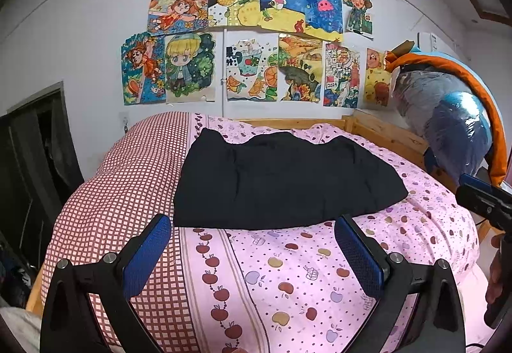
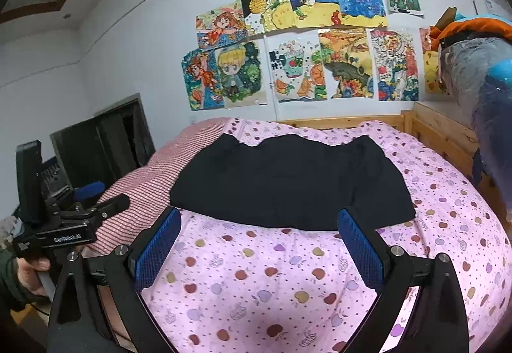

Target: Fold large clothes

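- Black garment (image 1: 281, 180) lay flat on the bed, roughly mid-mattress, on the pink apple-print cover (image 1: 288, 273); already a compact squarish slab w/ a straight near edge, so prob. folded at least once – my read only.
- Its left edge sat just over the line where the red checked cover (image 1: 128, 193) met the pink one; far edge was wavy, short of the wooden headboard (image 1: 320, 122).
- Left gripper (image 1: 252, 253) was held above the bedding, near side of the garment, fingers spread wide, nothing between them. Pads not touching the cloth.
- Right gripper (image 2: 259, 253) same story: spread apart, empty, held short of the near edge.
- Both sat side by side, pointed at that near edge; looked like a ready stance for picking up the 2 front corners, or a pause after laying the thing down. Couldn't tell which.
- Right-cam view showed the left gripper's body off to the left w/ a hand (image 2: 28, 273) round its handle, so the two were well apart, no clash.
- Room to move: plenty of bare cover betw. grippers and garment, and more to the right of it.
- Tight spots: wooden side rail (image 2: 448, 135) and a bagged bundle w/ orange trim (image 1: 454, 116) on the right; dark cabinet (image 2: 105, 145) beyond the bed on the left.
- Drawings (image 1: 249, 42) on the wall, well clear.
- Soft, lumpy bedding – a low grab could pinch the cover along w/ the garment.
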The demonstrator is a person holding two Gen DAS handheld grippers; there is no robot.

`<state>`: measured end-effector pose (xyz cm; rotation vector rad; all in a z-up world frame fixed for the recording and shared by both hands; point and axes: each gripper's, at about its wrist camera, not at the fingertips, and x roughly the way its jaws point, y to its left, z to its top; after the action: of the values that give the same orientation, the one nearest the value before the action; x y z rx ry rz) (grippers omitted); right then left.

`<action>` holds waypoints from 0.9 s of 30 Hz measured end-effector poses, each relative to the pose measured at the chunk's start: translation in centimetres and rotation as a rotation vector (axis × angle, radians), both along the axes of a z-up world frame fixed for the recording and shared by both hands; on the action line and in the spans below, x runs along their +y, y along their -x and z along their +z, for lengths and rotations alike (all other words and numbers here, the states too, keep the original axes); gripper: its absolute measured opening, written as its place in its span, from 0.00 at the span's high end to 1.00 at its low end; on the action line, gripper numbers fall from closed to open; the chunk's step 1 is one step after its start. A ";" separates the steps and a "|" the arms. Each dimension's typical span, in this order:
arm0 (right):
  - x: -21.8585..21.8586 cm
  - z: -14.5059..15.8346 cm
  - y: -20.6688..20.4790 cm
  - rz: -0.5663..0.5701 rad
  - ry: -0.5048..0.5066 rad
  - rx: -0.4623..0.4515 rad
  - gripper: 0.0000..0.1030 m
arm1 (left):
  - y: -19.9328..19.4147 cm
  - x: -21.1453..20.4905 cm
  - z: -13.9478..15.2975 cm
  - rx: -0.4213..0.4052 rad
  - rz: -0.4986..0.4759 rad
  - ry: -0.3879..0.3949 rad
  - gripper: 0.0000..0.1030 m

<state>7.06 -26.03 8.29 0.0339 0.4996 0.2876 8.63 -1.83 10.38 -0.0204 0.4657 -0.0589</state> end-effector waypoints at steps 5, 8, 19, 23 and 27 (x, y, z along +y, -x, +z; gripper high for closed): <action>0.3 -1.6 -0.3 0.003 0.010 0.017 0.06 | 0.0 -0.4 -1.4 -0.010 0.012 -0.008 0.00; 0.3 -2.8 -0.8 0.011 0.003 0.046 0.06 | -0.4 -0.5 -2.2 0.003 0.018 -0.012 0.00; 0.3 -4.6 -1.6 0.005 -0.003 0.074 0.06 | -1.2 -0.5 -4.2 0.044 0.031 -0.038 0.00; 0.5 -4.8 -1.8 0.006 -0.004 0.081 0.06 | -1.3 -0.6 -4.5 0.055 0.028 -0.045 0.00; 0.5 -4.9 -1.9 0.006 -0.008 0.083 0.06 | -1.3 -0.5 -4.5 0.055 0.030 -0.043 0.00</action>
<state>8.92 -25.48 3.40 0.0519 0.5811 0.2945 9.96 -2.38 5.85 0.0136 0.5212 -0.0188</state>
